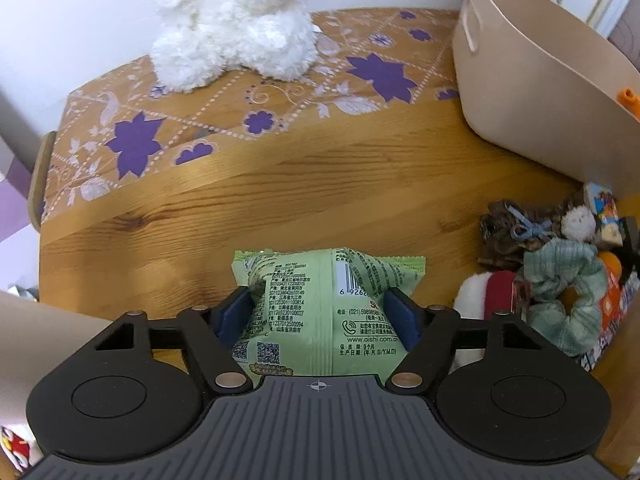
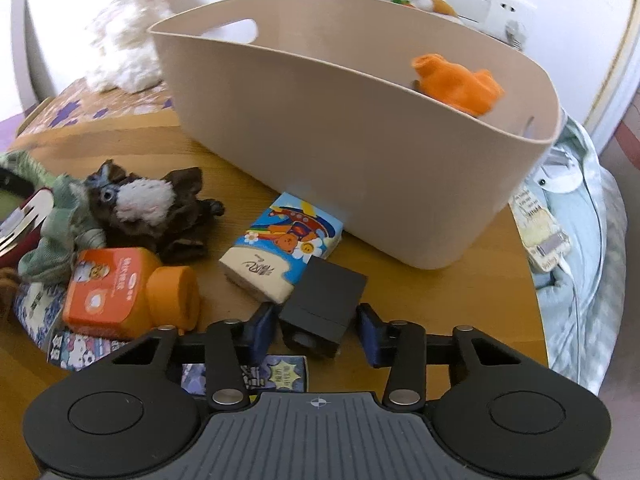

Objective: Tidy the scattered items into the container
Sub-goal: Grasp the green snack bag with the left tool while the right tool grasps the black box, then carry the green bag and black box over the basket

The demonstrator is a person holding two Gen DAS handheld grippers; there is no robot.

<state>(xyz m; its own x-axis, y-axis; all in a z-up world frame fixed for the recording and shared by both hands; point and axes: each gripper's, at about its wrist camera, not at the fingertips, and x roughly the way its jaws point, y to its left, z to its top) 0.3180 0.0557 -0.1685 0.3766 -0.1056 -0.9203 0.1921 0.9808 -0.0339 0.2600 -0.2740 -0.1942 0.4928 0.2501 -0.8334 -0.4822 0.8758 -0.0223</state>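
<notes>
The left gripper [image 1: 318, 304] grasps the green snack bag [image 1: 320, 308], ready for the basket [image 1: 532, 92]. The right gripper [image 2: 316, 328] has released fingers around a black box [image 2: 324, 308] on the bench [image 2: 460, 300].

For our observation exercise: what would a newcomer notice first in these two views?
Probably the big beige plastic tub at the back of the round wooden table, an orange soft toy inside it. Next, the crinkly green snack packet between the left gripper pads, and the small black box between the right gripper fingers.
</notes>
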